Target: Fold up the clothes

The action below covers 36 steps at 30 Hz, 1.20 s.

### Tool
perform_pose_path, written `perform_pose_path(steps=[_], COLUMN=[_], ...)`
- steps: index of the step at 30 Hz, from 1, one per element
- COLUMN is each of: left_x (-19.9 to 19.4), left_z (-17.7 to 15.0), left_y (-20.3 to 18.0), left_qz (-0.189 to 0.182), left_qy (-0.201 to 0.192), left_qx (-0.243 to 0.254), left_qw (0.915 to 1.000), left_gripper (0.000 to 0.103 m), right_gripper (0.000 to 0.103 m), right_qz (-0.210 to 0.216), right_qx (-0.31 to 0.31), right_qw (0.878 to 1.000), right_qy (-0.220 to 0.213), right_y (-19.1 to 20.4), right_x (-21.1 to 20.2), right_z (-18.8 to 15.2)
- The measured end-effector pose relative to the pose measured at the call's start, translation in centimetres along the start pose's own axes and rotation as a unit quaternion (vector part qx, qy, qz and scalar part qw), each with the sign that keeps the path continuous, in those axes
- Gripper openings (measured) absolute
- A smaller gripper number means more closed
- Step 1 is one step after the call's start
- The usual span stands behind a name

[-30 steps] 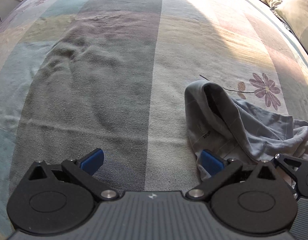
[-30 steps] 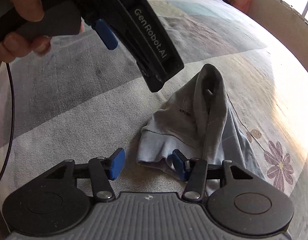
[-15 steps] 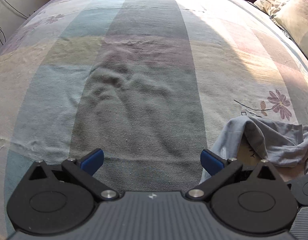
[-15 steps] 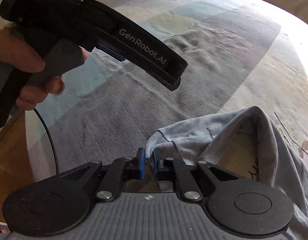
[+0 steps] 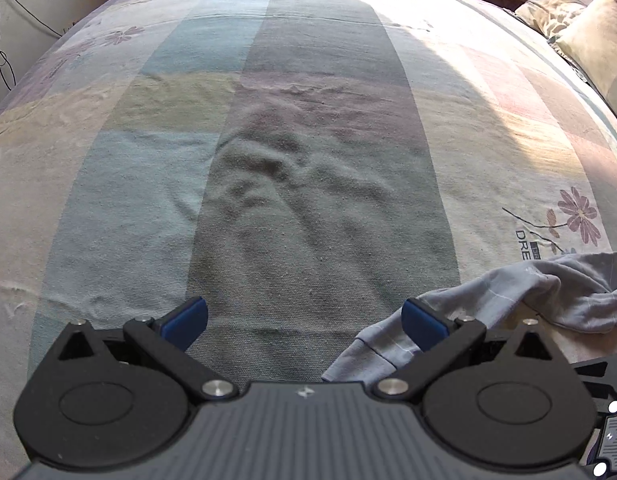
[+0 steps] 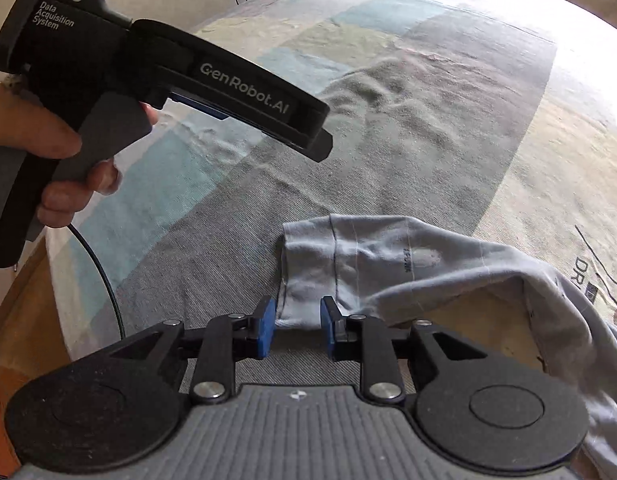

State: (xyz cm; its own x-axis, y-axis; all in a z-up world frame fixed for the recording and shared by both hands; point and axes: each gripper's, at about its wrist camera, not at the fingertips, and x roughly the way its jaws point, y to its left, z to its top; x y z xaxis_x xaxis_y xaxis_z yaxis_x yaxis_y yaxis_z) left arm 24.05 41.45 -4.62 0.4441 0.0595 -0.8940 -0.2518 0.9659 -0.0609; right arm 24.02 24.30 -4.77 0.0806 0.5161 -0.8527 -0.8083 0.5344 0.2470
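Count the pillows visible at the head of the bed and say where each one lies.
2, both in the top right corner of the left wrist view: a plain beige pillow nearest the edge and a patterned pillow behind it. More may lie out of frame.

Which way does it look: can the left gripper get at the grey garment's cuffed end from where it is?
Probably yes: the left gripper is open, the grey garment beside its right finger, nothing between.

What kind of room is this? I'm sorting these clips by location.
Most likely a bedroom. The grey garment lies on a wide bed whose patchwork bedspread bears flower prints, pillows sit at its far corner, and a wall with hanging cables stands just beyond the edge.
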Motion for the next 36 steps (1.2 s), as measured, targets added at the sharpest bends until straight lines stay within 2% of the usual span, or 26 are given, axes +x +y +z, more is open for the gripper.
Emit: perform_pose_path(steps=[2,4,7,8,10,14,15,17,22,24,25,28,30,31,32,33,36], left_x=[0.5,0.8,1.3,1.6,2.4,4.2,4.2,4.3,4.8,5.0,5.2,5.8,6.3,6.7,6.9,7.0,7.4], left_z=[-1.0,-2.2,-4.2,-4.9,-6.1,-7.9,-8.0,-7.9,-7.0,-6.5,-6.4,-6.6,-6.2,-5.8,-5.5,-5.2,-4.6], left_y=[-1.5,-3.5,-6.9,-8.0,-10.2,-13.7,-14.0,-14.1,-12.5,-12.2,-12.7,-14.8,-15.7,-15.9,-15.9,-15.5,-14.2], left_qz=[-0.006,-0.003,0.012,0.02,0.041,0.097,0.107,0.133,0.235,0.237,0.236,0.23,0.237,0.242,0.249,0.263,0.312], left_qy=[0.009,0.011,0.001,-0.003,-0.018,-0.065,-0.076,-0.087,-0.083,-0.077,-0.082,-0.106,-0.116,-0.116,-0.119,-0.121,-0.12], left_qx=[0.021,0.063,0.15,0.18,0.237,0.335,0.346,0.353,0.331,0.32,0.331,0.376,0.386,0.38,0.367,0.358,0.346], left_qw=[0.9997,0.9979,0.9887,0.9835,0.9704,0.9348,0.9291,0.9221,0.91,0.9141,0.9102,0.8912,0.8839,0.8852,0.8883,0.8874,0.8767], left_gripper=[0.103,0.103,0.103,0.103,0.102,0.103,0.103,0.103,0.103,0.103,0.103,0.102,0.103,0.103,0.103,0.103,0.103], right_gripper=[0.032,0.036,0.046,0.05,0.053,0.054,0.056,0.058,0.061,0.061,0.061,0.061,0.061,0.061,0.062,0.062,0.063], right_qz=[-0.027,-0.052,-0.085,-0.093,-0.107,-0.112,-0.113,-0.116,-0.126,-0.131,-0.133,-0.132,-0.128,-0.127,-0.126,-0.127,-0.13], right_qx=[0.004,0.015,0.041,0.05,0.066,0.077,0.077,0.073,0.08,0.088,0.092,0.1,0.101,0.1,0.098,0.097,0.095], right_qw=[0.999,0.998,0.995,0.993,0.991,0.99,0.99,0.99,0.989,0.987,0.987,0.986,0.987,0.987,0.987,0.987,0.987], right_qy=[0.018,0.032,0.044,0.045,0.047,0.042,0.039,0.029,0.012,0.008,0.006,0.003,0.0,-0.001,-0.003,-0.004,-0.009], right_y=[-1.4,-2.8,-4.9,-5.5,-6.8,-8.2,-8.5,-9.2,-11.2,-12.0,-12.3,-12.9,-13.0,-13.0,-13.0,-13.0,-13.4], right_x=[-0.4,-1.0,-2.1,-2.3,-2.8,-3.4,-3.6,-3.8,-4.8,-5.2,-5.3,-5.6,-5.8,-6.0,-6.1,-6.2,-6.9], right_z=[-1.2,-2.3,-3.7,-4.2,-4.9,-5.8,-5.9,-5.8,-6.4,-6.9,-7.1,-7.5,-7.6,-7.7,-7.7,-7.7,-8.0])
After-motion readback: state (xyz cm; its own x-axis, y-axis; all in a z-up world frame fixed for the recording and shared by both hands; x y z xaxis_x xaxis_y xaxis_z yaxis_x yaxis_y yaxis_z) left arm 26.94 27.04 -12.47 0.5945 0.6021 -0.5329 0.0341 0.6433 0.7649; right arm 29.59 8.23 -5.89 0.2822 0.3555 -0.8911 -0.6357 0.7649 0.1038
